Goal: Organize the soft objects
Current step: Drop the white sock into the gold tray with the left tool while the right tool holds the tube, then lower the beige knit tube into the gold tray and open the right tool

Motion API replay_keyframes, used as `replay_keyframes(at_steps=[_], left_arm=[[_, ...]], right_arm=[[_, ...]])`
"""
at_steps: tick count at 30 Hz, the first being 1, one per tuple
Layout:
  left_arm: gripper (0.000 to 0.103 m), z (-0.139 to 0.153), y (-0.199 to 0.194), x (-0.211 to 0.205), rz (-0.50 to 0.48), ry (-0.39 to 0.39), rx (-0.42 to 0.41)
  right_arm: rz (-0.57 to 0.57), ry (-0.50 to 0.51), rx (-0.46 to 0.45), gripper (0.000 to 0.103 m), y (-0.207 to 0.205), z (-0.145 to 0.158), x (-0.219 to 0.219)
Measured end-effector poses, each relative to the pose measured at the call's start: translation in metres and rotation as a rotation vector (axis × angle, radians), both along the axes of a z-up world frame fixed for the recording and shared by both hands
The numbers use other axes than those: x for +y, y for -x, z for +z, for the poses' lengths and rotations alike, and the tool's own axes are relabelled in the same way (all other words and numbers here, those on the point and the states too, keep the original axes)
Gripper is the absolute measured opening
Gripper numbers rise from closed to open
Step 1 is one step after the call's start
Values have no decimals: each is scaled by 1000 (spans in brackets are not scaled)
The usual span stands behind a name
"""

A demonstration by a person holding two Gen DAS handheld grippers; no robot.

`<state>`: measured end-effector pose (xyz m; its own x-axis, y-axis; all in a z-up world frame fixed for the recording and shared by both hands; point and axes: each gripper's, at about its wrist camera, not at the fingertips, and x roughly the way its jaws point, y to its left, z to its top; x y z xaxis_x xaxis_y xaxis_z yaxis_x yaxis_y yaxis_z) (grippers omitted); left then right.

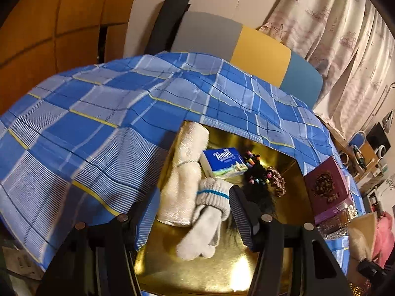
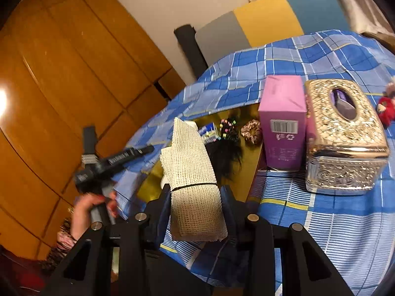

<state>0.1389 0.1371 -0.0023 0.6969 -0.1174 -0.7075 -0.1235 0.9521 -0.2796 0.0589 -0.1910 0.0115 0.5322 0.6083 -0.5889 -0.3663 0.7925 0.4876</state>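
Note:
A gold tray [image 1: 209, 271] holds a rolled white towel [image 1: 182, 172], a grey-white knitted glove [image 1: 209, 212] with a blue stripe, a Tempo tissue pack [image 1: 223, 161], coloured hair ties [image 1: 254, 165], a black hairpiece and a scrunchie [image 1: 276, 180]. My left gripper [image 1: 190, 224] stands open just above the glove, its pads clear of it. My right gripper [image 2: 197, 204] is shut on a folded cream mesh cloth [image 2: 195, 172] bound by a black band, held in the air short of the tray [image 2: 249, 157]. The left gripper [image 2: 118, 143] also shows there, in a hand [image 2: 86, 209].
A blue plaid cloth [image 1: 98, 113] covers the surface and drapes over the tray's far edge. A purple box [image 2: 281, 123] and an ornate silver tissue box [image 2: 345, 135] stand right of the tray. A red plush toy [image 2: 386, 108] lies far right. A wooden wardrobe [image 2: 61, 74] is at left.

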Motion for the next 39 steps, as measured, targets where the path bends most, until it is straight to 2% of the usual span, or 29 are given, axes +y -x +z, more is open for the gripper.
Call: replay_keyframes(at_steps=[8,18,26,32,39], left_arm=[[59,13,0,-2,-28,-39,8],[59,30,4,6,-15,-17,-1],[59,45,8,9,-13,-17,-24],[59,58,13,18,12,-19,-58],[59,60,13,25,28,3,-60]], right_arm=[[126,107,29,40,-24,-11,46],[331,221,45,40,-46,-24,116],[446,284,84,40,-67,-38,165],[502,318,97,40,-76,-48,193],[521,330,150,43,-90,-66,222]])
